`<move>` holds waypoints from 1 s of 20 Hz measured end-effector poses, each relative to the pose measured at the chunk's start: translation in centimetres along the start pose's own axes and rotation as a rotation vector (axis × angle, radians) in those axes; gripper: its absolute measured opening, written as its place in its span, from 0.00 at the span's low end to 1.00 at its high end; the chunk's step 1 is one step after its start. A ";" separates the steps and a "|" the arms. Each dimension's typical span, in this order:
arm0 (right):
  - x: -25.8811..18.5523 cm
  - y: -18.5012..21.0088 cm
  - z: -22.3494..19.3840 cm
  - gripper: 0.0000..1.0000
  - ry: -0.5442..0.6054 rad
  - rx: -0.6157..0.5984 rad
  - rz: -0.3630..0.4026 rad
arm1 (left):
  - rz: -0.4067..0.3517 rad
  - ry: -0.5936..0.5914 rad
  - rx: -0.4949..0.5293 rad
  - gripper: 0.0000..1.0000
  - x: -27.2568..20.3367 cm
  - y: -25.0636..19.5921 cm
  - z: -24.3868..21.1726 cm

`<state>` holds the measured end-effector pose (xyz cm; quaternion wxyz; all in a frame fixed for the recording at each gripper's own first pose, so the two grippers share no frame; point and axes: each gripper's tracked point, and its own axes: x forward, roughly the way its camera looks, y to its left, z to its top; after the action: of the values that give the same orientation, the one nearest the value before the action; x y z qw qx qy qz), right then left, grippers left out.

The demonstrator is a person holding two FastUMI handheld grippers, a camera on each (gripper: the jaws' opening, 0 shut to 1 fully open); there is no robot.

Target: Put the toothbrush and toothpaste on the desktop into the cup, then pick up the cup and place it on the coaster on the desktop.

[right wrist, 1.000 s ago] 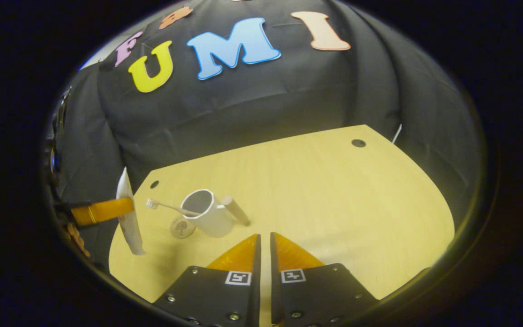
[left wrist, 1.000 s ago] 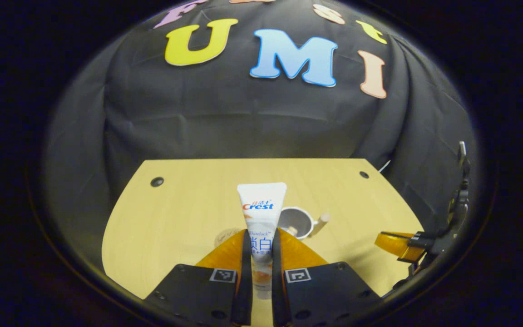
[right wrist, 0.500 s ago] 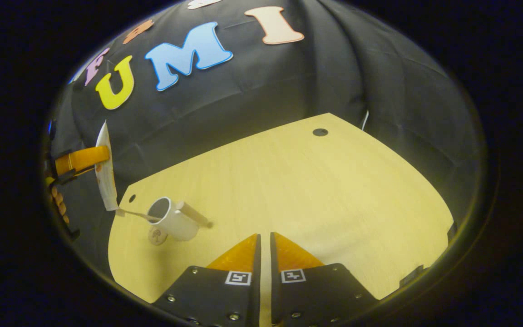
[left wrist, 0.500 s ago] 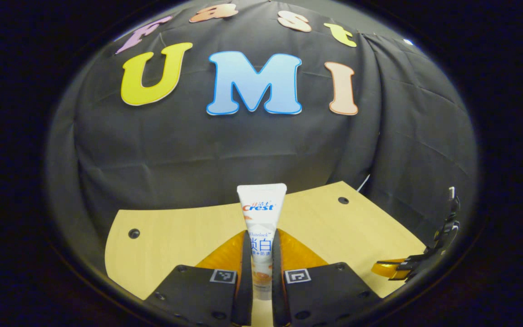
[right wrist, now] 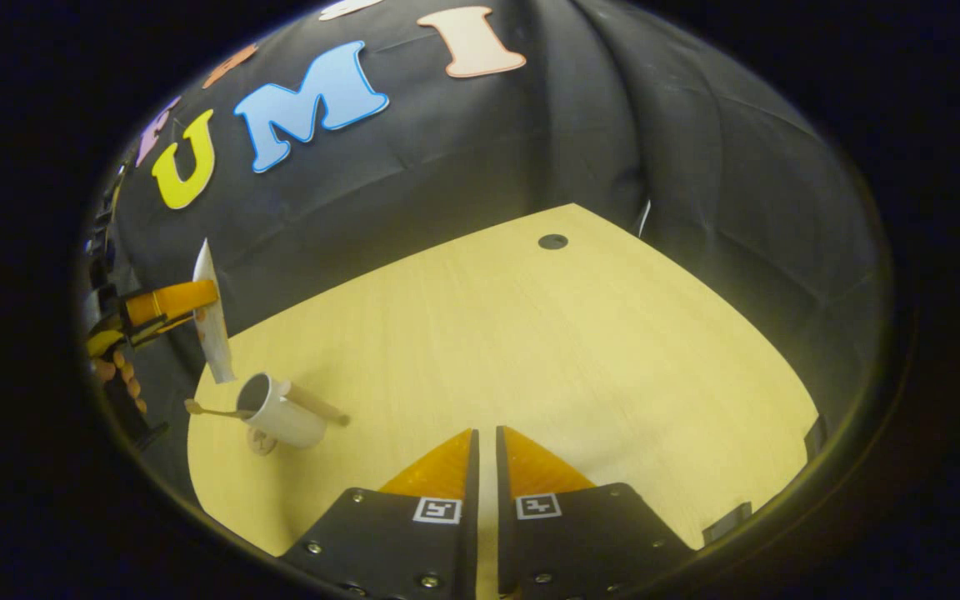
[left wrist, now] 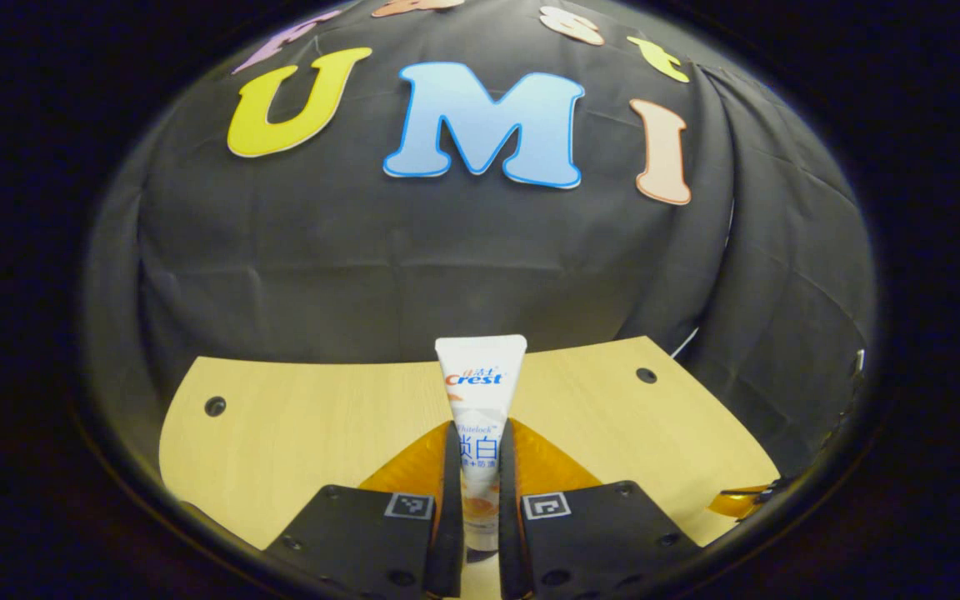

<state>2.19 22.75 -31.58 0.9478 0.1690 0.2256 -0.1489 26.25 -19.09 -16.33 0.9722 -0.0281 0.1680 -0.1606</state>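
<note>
Desktop [right wrist: 580, 358] of pale yellow wood grain spreads out smooth and matte, its edge curved, with small dark round holes [right wrist: 552, 242] near the far corners. Behind it hangs black cloth [left wrist: 413, 250] in soft vertical folds, closing the booth on the far side and on the right.

In the left gripper view, the left gripper [left wrist: 480, 450] is clamped on the toothpaste [left wrist: 480, 392], both fingers pressing its flat sides. The toothpaste is a soft white plastic tube with a wide crimped end at the top and printed lettering down its face; it stands upright between the fingers, raised above the desktop. At the right edge of this view a sliver of the right gripper shows low over the wood.

In the right gripper view, the right gripper [right wrist: 486, 442] has its fingers drawn close with just a thin slit between them and nothing held; it hangs over bare wood near the front. Far to the left the left gripper [right wrist: 176, 302] appears side-on, a hand [right wrist: 117, 375] behind it, with the thin tube [right wrist: 212, 321] pointing cap-down just above the cup [right wrist: 280, 410]. The cup is a white, smooth cylinder, open-mouthed, with a straight wooden peg handle jutting to the right. The toothbrush [right wrist: 215, 410] already sits in it, its slim stem leaning out over the rim to the left. The coaster [right wrist: 262, 442], a small round disc, lies flat just beside the cup's base on its near side.
</note>
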 end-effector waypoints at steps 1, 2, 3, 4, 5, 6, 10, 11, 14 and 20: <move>0.0 -0.2 0.2 0.09 0.003 -0.003 -0.003 | 0.014 0.000 -0.012 0.25 0.5 0.3 -0.4; 0.0 -0.5 0.2 0.09 0.008 -0.009 -0.006 | 0.033 0.003 -0.019 0.27 0.9 0.7 -1.1; 0.1 -0.7 0.4 0.09 0.010 -0.017 -0.010 | 0.053 0.009 -0.018 0.25 1.4 1.0 -1.9; 0.1 -0.9 0.4 0.09 0.013 -0.024 -0.013 | 0.069 0.021 -0.011 0.24 1.6 1.4 -2.9; 0.1 -1.0 0.5 0.09 0.017 -0.030 -0.014 | 0.078 0.036 -0.007 0.24 1.9 1.5 -4.0; 0.1 -1.0 0.5 0.09 0.019 -0.035 -0.015 | 0.082 0.045 -0.013 0.25 1.8 1.5 -4.9; 0.1 -1.2 0.1 0.09 0.039 -0.055 -0.013 | 0.127 0.045 -0.020 0.25 1.8 1.9 -7.3; 0.1 -1.2 0.0 0.09 0.044 -0.062 -0.012 | 0.135 0.044 -0.016 0.25 1.9 1.9 -7.8; -0.3 -1.3 -0.4 0.09 0.057 -0.085 -0.012 | 0.160 0.011 0.008 0.25 1.7 1.8 -7.8; -0.7 -1.1 0.2 0.09 0.049 -0.086 -0.004 | 0.143 -0.021 -0.004 0.53 -0.2 0.5 -7.8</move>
<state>1.31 21.78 -31.37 0.9480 0.1314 0.2554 -0.1370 23.61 -18.54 -23.69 0.9828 -0.0197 0.1599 -0.0899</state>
